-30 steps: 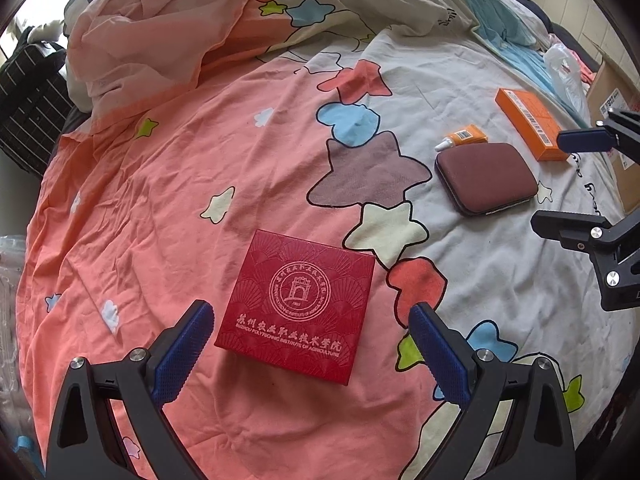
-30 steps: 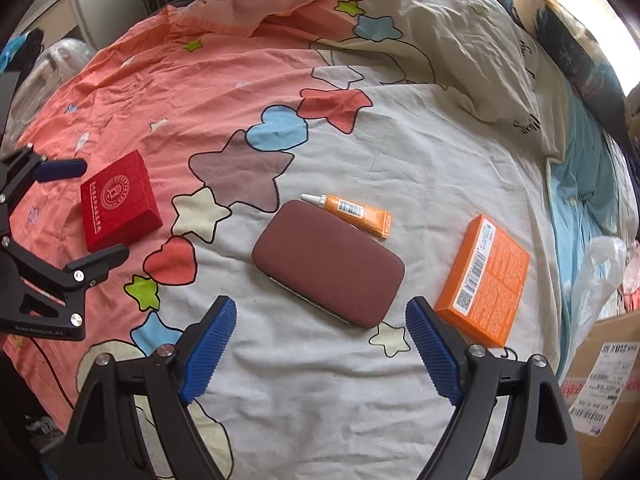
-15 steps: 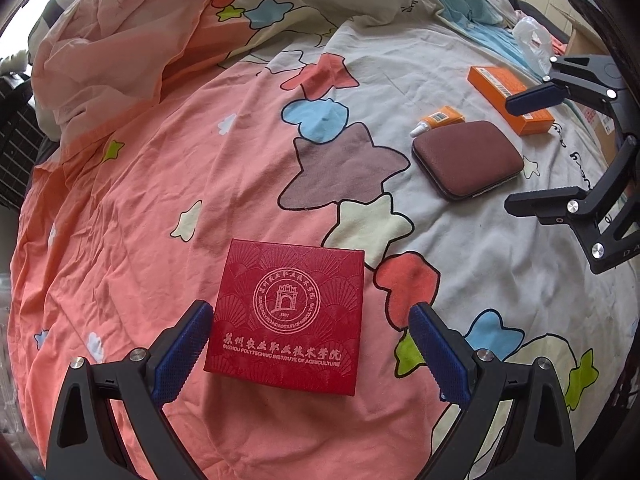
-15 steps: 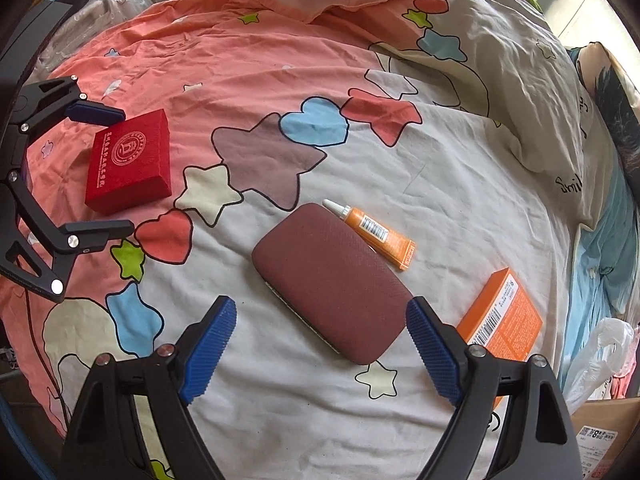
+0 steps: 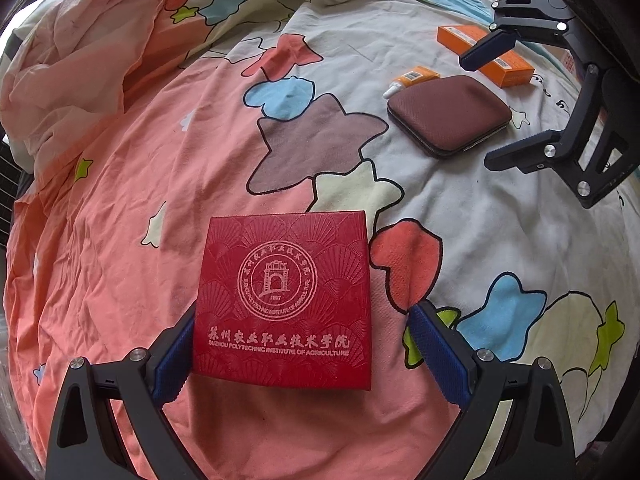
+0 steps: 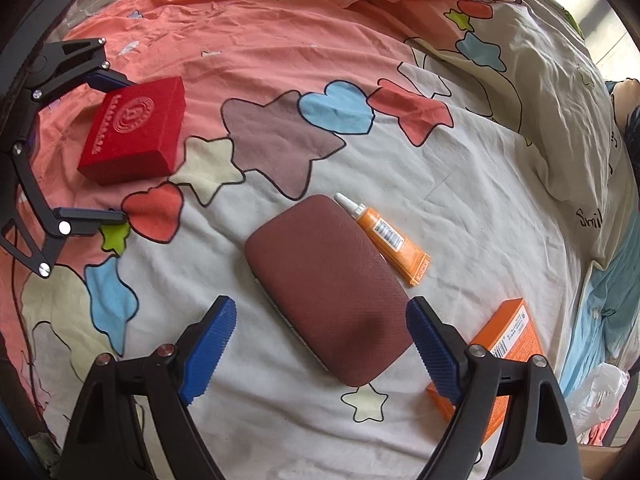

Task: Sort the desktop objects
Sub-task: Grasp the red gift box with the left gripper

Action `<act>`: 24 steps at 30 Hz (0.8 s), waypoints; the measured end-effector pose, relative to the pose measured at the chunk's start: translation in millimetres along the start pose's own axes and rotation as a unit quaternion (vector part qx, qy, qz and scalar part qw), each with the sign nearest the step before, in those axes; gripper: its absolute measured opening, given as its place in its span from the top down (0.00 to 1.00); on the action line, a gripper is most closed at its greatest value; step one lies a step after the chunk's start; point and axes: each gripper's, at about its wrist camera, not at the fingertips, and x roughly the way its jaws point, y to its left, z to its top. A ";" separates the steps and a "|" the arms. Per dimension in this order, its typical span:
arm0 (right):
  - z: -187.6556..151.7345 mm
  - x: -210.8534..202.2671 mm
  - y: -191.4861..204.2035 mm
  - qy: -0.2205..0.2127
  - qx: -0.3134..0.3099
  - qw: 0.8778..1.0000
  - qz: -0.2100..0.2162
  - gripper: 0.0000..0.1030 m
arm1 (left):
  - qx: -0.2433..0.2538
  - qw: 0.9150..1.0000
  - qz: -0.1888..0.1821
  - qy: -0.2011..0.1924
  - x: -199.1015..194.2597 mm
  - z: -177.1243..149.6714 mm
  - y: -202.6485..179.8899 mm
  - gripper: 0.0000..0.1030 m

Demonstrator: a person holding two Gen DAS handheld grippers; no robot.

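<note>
Left wrist view: left gripper jaws wide, straddling the red box, not clamped.

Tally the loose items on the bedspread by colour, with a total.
Red: 1, the red box
Maroon: 1, the maroon case
Orange: 2, the orange tube and the orange carton
Total: 4

Red box; maroon case; orange tube
</note>
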 end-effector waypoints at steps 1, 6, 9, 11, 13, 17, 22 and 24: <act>-0.1 3.1 -0.7 0.002 -0.003 1.000 -0.004 0.18 | 0.001 1.000 -0.003 -0.002 0.3 0.3 0.5 0.03; 0.9 12.7 -8.7 0.008 -0.005 1.000 0.020 0.17 | 0.018 1.000 -0.018 0.001 2.1 3.8 1.3 0.03; 2.1 15.9 -12.9 0.012 -0.010 0.999 0.032 0.17 | 0.042 0.999 -0.020 -0.002 2.2 5.7 -2.3 0.03; 3.0 18.0 -15.7 0.015 -0.012 0.999 0.040 0.17 | 0.059 0.998 -0.021 -0.004 2.1 7.0 -5.0 0.07; 3.8 20.1 -18.6 0.018 -0.015 0.999 0.049 0.17 | 0.073 0.997 -0.022 -0.006 2.2 8.5 -7.7 0.07; 5.5 24.6 -24.7 0.024 -0.018 0.997 0.067 0.15 | 0.070 0.997 -0.032 -0.001 3.1 13.5 -9.6 0.14; 4.5 26.4 -27.8 0.020 -0.010 0.997 0.078 0.15 | 0.074 0.996 -0.039 -0.007 1.9 17.1 -14.5 0.23; 4.9 26.6 -27.8 0.019 -0.010 0.997 0.079 0.15 | 0.078 0.996 -0.040 -0.010 0.8 18.6 -17.1 0.27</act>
